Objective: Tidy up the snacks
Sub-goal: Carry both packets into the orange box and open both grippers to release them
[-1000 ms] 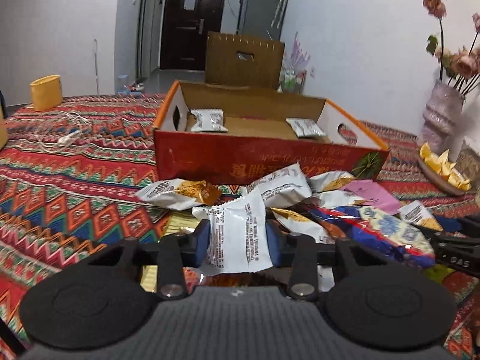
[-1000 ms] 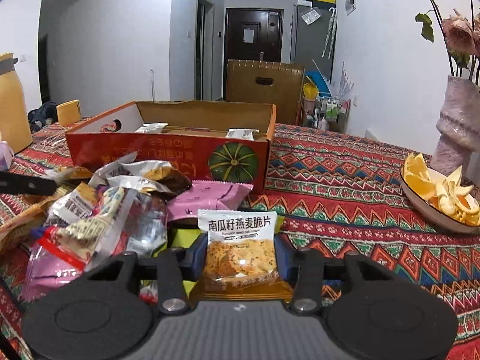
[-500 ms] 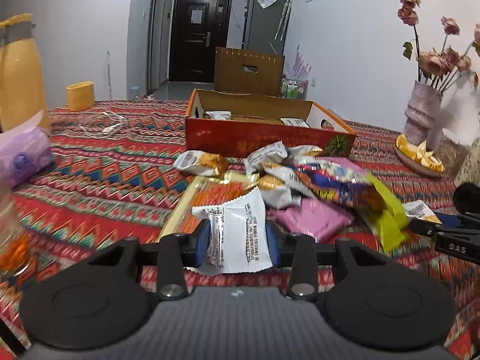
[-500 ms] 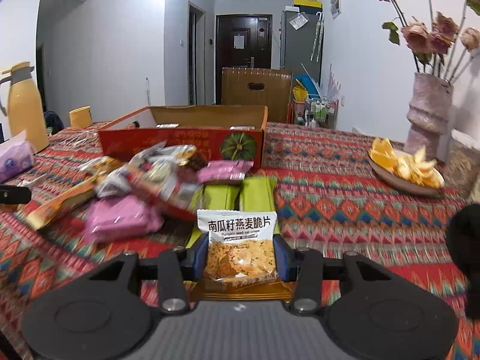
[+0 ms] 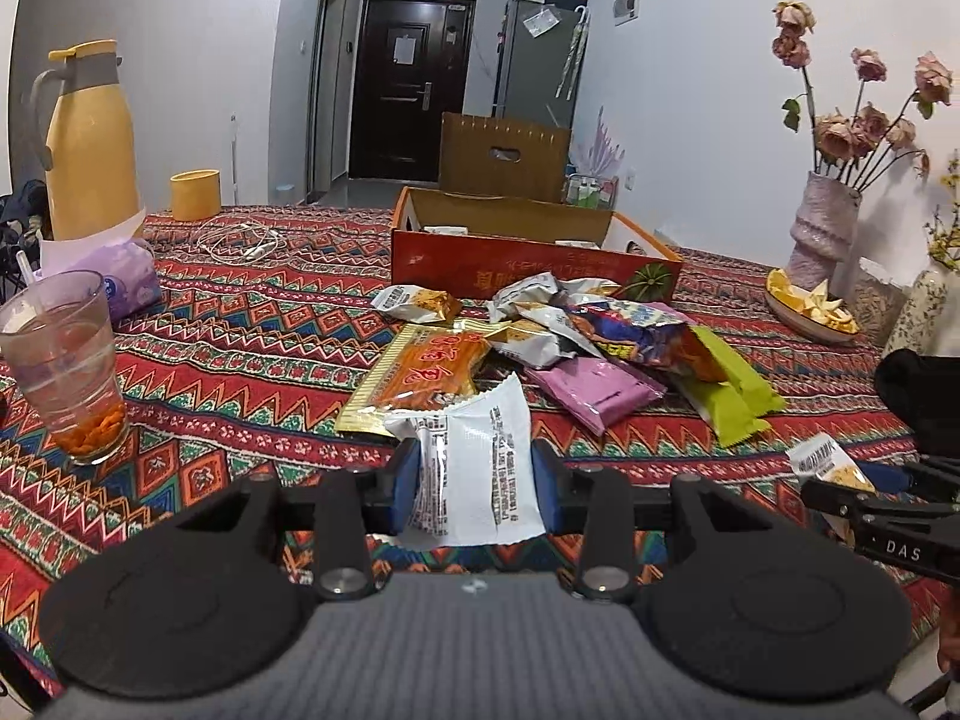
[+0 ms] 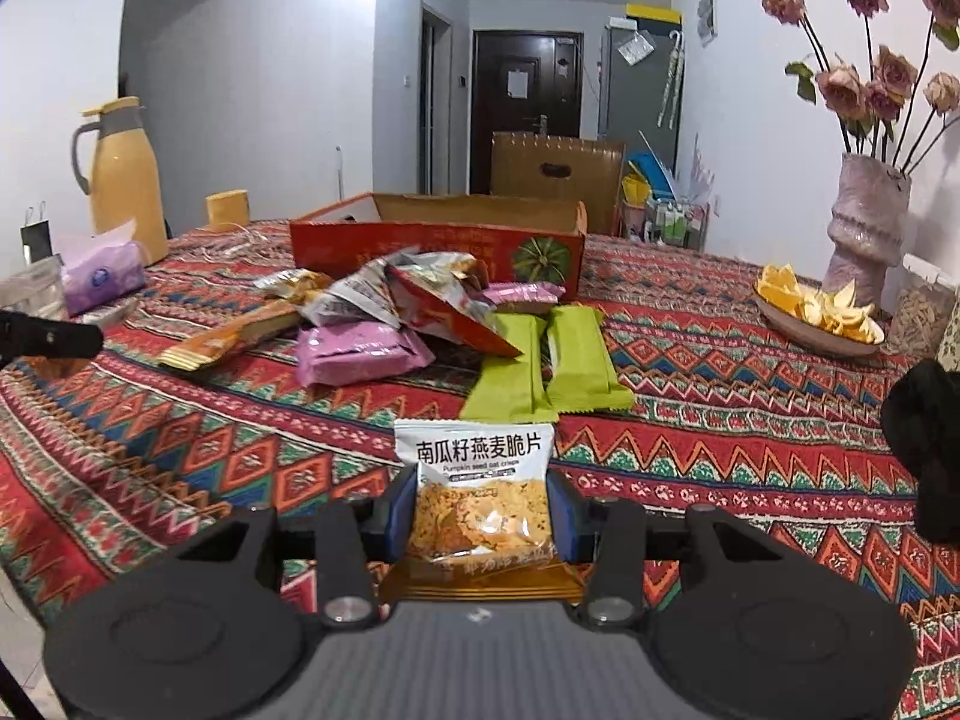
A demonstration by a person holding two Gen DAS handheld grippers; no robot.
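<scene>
Left gripper (image 5: 474,483): jaws nearly closed, pinching a white snack packet (image 5: 480,474) across its middle, above the tablecloth. Right gripper (image 6: 480,507): jaws clamped on a pumpkin seed oat crisp packet (image 6: 477,489), upright. Both look light, crinkly and slippery; contents likely brittle, so hold by the sides gently. Beyond, loose snack pile (image 5: 576,336). Far: red cardboard box (image 5: 510,261), open-topped, a few white packets visible inside.

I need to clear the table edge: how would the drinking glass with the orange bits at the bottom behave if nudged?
The glass stands upright and looks partly filled with liquid, so it would probably slide on the tablecloth, though the cloth may drag. Its narrower base suggests a high push could tip and spill it.
</scene>
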